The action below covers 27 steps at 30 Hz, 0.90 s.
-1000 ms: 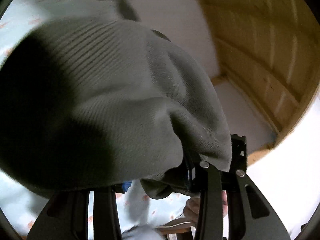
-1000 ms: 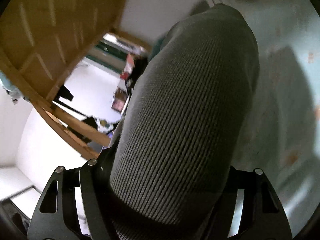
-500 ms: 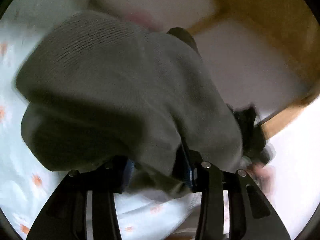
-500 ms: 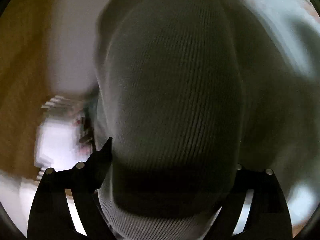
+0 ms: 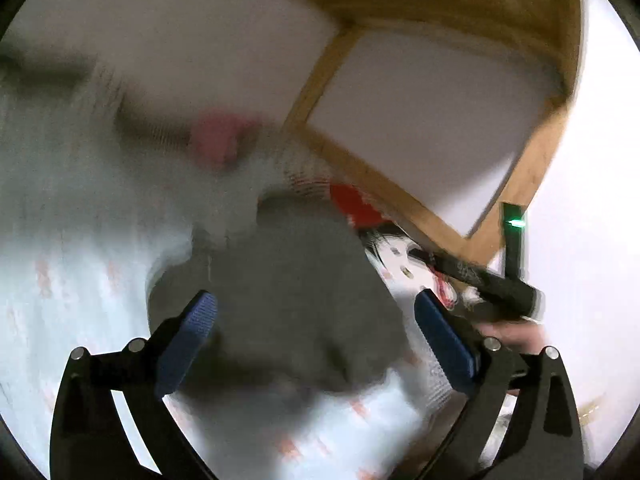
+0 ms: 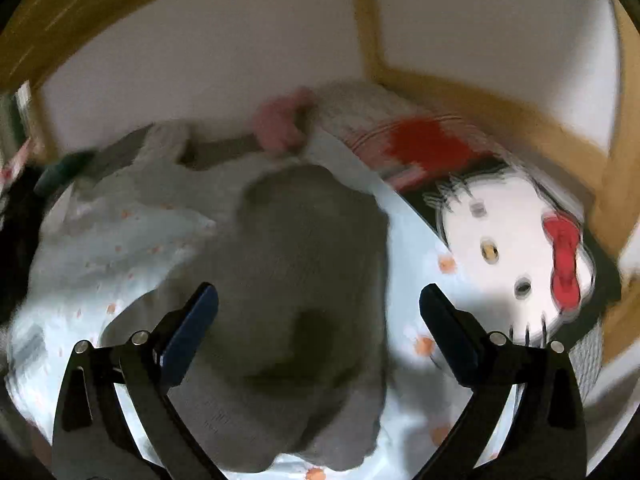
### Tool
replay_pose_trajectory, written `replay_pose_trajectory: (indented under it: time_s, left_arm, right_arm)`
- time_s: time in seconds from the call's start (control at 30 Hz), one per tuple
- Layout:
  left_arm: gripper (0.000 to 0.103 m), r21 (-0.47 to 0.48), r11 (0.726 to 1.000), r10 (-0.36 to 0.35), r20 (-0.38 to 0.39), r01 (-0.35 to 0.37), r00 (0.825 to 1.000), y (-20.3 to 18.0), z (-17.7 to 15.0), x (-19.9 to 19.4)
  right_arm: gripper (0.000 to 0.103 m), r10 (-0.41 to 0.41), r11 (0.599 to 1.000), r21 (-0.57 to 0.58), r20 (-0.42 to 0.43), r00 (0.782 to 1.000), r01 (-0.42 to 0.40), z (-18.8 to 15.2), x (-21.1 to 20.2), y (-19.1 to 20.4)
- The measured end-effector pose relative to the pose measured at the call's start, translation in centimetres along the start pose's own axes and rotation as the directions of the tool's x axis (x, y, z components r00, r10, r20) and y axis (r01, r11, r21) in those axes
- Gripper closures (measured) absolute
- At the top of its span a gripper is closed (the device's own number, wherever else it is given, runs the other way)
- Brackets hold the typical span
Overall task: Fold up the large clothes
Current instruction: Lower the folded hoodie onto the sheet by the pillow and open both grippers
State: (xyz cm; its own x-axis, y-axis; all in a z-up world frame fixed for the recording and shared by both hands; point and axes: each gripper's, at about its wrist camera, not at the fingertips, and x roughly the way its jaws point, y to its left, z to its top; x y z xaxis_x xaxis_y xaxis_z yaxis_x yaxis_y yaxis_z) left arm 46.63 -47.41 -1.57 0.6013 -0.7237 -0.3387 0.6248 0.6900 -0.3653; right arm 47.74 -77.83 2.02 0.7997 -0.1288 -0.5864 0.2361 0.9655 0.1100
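presently both views are smearing with motion blur, so fine detail is hard to make out.

item: left gripper (image 5: pixel 316 308), jaws standing wide apart, blue pads (image 5: pixel 188 340) gripping nothing; its outer arms are running off the bottom edge.

item: right gripper (image 6: pixel 319 304), likewise spread wide and holding nothing.

item: grey knit garment (image 6: pixel 304 300), lying in a bunched heap on the pale flower-print sheet (image 6: pixel 100 248), below and between the spread fingers in both views; its near edge is hiding behind the gripper frames, and its folds are reading only as dark patches.

item: cat-face cushion (image 6: pixel 512 264) with a red bow, sitting just beside the garment on the right; partly cut off by a finger.

item: wooden bed frame (image 6: pixel 460 92) running behind, against a white wall.

item: pink object (image 6: pixel 280 120) beyond the garment, possibly a soft toy, too blurred to identify.

item: dark handle with a green light (image 5: pixel 514 222) at the left view's right edge, a hand partly showing beneath it.
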Motion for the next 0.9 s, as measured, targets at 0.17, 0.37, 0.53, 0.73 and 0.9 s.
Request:
replay_pose_trajectory:
  time_s: [0.17,0.37,0.53,0.73,0.9]
  left_arm:
    - [0.006,0.272,0.913,0.374,-0.264,-0.303,0.889,2.1,3.1,17.1]
    - [0.004,0.127,0.971,0.237,-0.373,-0.203,0.897,6.4,-0.8,22.5]
    - [0.004,0.106,0.975,0.219,-0.316,-0.195,0.923,6.8,-2.0,21.6]
    - [0.005,0.03,0.977,0.207,-0.333,-0.209,0.92,5.5,1.1,11.8]
    - [0.005,0.23,0.934,0.316,-0.165,-0.275,0.935,0.0,-1.0,-2.1]
  right_arm:
    - [0.004,-0.097,0.982,-0.182,-0.206,0.974,0.06,-4.1,7.1,2.3]
    - [0.003,-0.105,0.994,-0.045,-0.265,0.959,0.096,-7.4,12.7,1.8]
    - [0.002,-0.06,0.991,0.104,-0.17,0.984,0.079,-9.5,11.0,2.3]
    - [0.002,-0.209,0.952,0.211,-0.075,0.975,0.22,-11.0,1.3,4.1]
    - [0.003,-0.268,0.936,0.233,-0.02,0.963,0.266,-12.0,-8.9,8.3]
